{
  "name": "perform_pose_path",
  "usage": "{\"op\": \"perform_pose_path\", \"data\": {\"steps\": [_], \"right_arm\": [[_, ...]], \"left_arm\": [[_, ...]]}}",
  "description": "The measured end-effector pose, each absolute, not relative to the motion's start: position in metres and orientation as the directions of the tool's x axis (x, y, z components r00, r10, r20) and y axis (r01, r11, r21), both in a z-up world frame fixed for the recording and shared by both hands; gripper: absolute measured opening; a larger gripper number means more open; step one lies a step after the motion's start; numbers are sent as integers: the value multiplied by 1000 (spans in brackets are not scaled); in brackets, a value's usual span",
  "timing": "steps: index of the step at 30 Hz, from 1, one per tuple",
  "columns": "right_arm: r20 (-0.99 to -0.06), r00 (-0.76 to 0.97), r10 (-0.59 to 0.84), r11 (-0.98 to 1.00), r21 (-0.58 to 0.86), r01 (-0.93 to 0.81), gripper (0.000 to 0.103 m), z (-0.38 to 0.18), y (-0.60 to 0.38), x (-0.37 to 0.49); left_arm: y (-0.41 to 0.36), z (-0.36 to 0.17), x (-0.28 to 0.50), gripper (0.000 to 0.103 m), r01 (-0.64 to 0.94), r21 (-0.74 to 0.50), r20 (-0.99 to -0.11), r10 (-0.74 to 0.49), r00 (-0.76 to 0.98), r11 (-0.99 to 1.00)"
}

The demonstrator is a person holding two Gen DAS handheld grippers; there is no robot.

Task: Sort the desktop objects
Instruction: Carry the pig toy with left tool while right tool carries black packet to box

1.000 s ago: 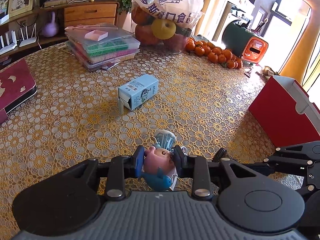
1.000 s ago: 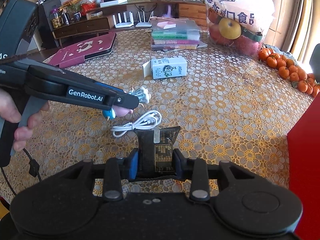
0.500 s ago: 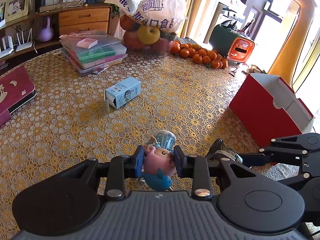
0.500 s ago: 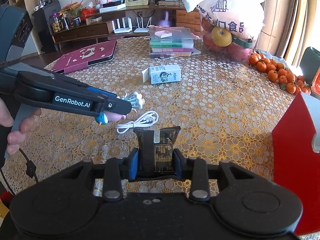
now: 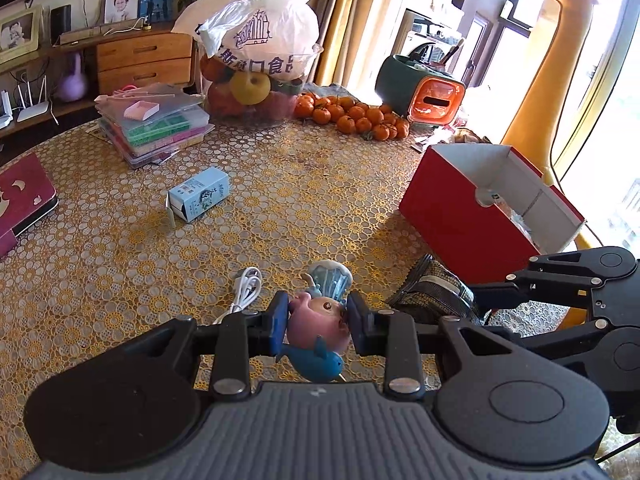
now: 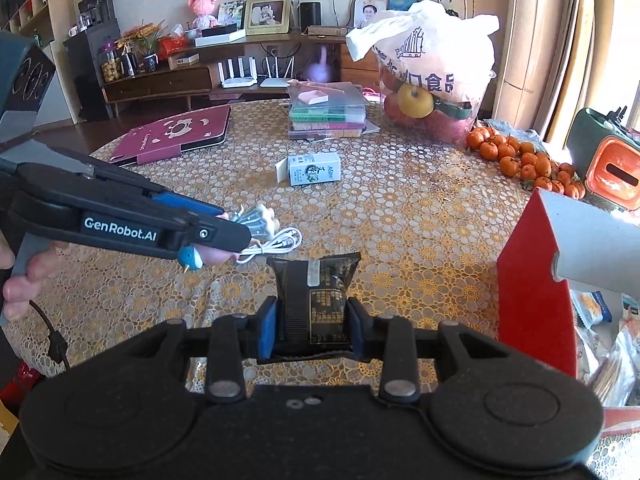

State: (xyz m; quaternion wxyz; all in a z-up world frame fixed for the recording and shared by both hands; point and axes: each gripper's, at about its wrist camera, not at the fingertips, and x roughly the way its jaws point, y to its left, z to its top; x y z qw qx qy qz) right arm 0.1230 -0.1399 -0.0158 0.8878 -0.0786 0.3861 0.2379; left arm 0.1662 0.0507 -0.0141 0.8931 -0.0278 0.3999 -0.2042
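Note:
My left gripper is shut on a small pink and blue toy figure, held above the table. The same toy figure shows at the left gripper's tip in the right wrist view. My right gripper is shut on a black snack packet; that packet appears to the right in the left wrist view. A red box with an open white inside stands at the table's right edge. On the table lie a white cable and a light blue carton.
A stack of plastic cases, a bag of fruit, a pile of tangerines and a maroon case lie towards the far side. A green and orange container stands behind the tangerines. A hand holds the left gripper.
Both grippers have risen and swung right with their loads. The red box has come further into view, and its open inside now shows.

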Motion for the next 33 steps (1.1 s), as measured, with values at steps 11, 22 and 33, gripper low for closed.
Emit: {"op": "perform_pose_path", "data": {"steps": [11, 22, 33], "right_arm": [[-696, 622, 357, 887, 45, -459, 35, 6, -177, 97], [-677, 656, 332, 907, 38, -419, 35, 18, -220, 76], [-667, 681, 302, 931, 53, -361, 35, 23, -267, 70]], "left_arm": [[14, 10, 136, 30, 399, -219, -682, -432, 589, 890], [-28, 23, 118, 30, 462, -213, -674, -472, 569, 861], [-68, 33, 117, 30, 511, -222, -663, -513, 546, 830]]}}
